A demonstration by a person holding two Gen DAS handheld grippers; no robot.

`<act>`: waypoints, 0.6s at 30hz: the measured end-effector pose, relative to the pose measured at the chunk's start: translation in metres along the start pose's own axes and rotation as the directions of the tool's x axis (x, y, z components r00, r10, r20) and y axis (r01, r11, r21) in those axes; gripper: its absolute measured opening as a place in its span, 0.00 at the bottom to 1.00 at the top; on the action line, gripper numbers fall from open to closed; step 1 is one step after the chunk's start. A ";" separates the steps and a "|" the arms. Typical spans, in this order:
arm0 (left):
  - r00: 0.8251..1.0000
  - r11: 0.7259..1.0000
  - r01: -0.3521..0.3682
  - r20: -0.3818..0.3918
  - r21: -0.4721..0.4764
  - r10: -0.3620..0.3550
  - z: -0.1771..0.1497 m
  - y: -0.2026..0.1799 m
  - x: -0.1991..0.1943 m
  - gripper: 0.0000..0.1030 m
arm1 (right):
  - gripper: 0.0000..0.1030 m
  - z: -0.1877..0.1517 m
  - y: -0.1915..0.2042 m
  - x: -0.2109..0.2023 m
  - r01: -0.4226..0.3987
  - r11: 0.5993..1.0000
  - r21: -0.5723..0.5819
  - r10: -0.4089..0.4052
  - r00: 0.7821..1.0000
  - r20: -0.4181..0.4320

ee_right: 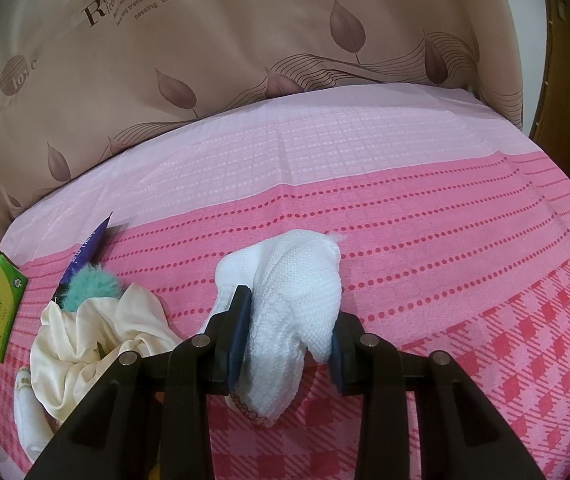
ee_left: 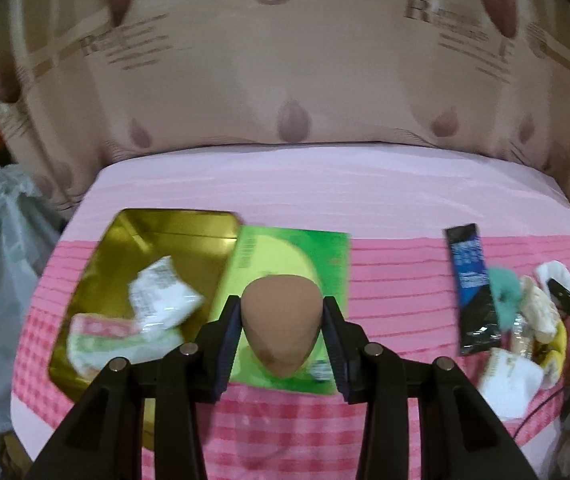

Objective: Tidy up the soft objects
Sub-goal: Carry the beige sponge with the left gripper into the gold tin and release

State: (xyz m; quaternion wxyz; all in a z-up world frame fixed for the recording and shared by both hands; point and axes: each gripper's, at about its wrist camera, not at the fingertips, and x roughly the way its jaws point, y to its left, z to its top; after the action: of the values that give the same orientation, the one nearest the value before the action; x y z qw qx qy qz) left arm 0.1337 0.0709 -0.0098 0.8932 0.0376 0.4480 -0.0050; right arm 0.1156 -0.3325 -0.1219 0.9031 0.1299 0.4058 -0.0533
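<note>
My left gripper (ee_left: 281,322) is shut on a tan egg-shaped sponge (ee_left: 281,320), held above a green packet (ee_left: 285,280) beside a gold tin (ee_left: 141,280). The tin holds white and green-pink soft packets (ee_left: 161,300). My right gripper (ee_right: 285,332) is shut on a white knitted sock (ee_right: 297,308), held just over the pink cloth. A cream cloth (ee_right: 97,332), a teal pom-pom (ee_right: 91,284) and a white sock (ee_right: 29,420) lie to its left; the same pile (ee_left: 525,320) shows at the right of the left wrist view.
A pink patterned cloth (ee_right: 445,240) covers the table. A dark blue sachet (ee_left: 471,280) lies right of the green packet. A beige leaf-print curtain (ee_right: 245,60) hangs behind. A plastic bag (ee_left: 1,280) sits off the table's left edge.
</note>
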 end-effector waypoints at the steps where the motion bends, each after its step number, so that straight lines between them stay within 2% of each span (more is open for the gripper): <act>1: 1.000 1.000 -0.013 0.001 -0.010 0.013 0.000 0.008 -0.001 0.39 | 0.31 0.000 0.000 0.000 0.000 1.000 0.000 0.000 1.000 0.000; 12: 0.990 0.985 -0.139 -0.011 -0.105 0.139 0.000 0.085 0.001 0.39 | 0.33 0.000 0.000 0.000 0.002 1.000 0.000 -0.002 1.000 0.000; 18: 0.987 0.981 -0.157 -0.047 -0.112 0.152 -0.017 0.102 0.010 0.39 | 0.33 -0.001 0.000 0.000 0.004 1.000 -0.001 -0.004 1.000 0.000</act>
State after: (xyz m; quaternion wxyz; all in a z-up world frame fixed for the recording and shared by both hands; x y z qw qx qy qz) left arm 0.1305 0.1740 -0.0214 0.8828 0.0206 0.4604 0.0910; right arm 0.1153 -0.3319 -0.1226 0.9031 0.1288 0.4060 -0.0550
